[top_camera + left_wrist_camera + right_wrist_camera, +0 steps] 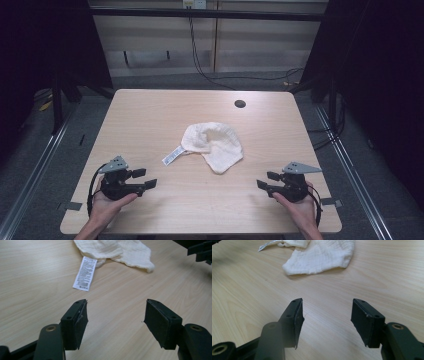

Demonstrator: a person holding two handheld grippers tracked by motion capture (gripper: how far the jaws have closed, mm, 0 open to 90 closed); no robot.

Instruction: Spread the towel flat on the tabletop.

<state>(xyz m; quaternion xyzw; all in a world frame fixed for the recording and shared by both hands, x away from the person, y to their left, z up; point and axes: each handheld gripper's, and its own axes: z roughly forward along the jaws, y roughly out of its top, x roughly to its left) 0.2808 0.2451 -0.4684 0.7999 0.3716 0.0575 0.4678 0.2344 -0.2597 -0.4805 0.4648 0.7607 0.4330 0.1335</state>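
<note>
My left gripper and right gripper, jaws spread and empty, flank the crumpled cloth, ready to approach.

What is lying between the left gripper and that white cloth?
Bare table, as the high view shows, apart from the cloth's own label pointing toward the left gripper.
</note>
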